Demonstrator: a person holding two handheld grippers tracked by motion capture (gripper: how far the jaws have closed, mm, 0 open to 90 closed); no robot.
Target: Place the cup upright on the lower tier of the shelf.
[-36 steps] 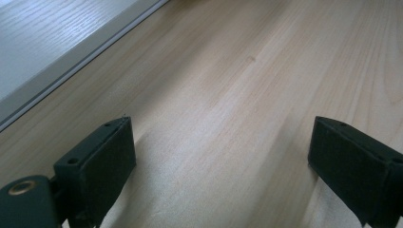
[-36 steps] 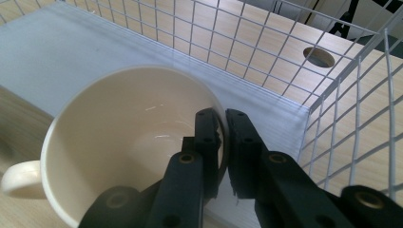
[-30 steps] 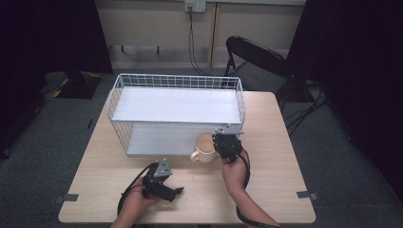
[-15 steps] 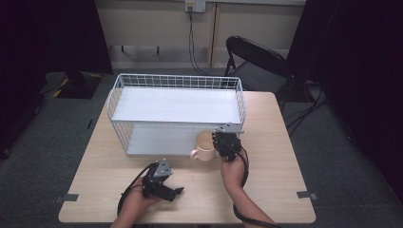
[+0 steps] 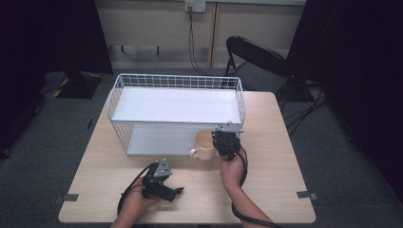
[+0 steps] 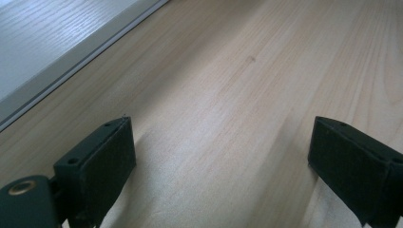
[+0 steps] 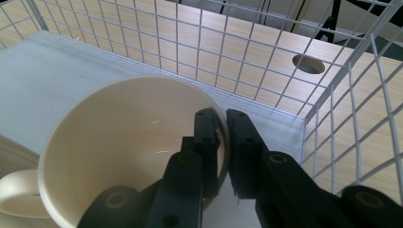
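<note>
We see the cream cup (image 7: 119, 142) at the front edge of the wire basket's (image 5: 176, 81) lower shelf, its handle toward us. Our right claw (image 7: 223, 142) pinches its rim, one jaw inside, one outside. Our left claw (image 6: 221, 161) rests wide open and empty on the counter (image 5: 275, 156).

One cup (image 5: 205, 143) sits at the front edge of one wire rack (image 5: 176, 105) on one counter (image 5: 275, 156); two tools, left (image 5: 175, 191) and right (image 5: 219, 138); one chair (image 5: 256, 61) behind the rack.
</note>
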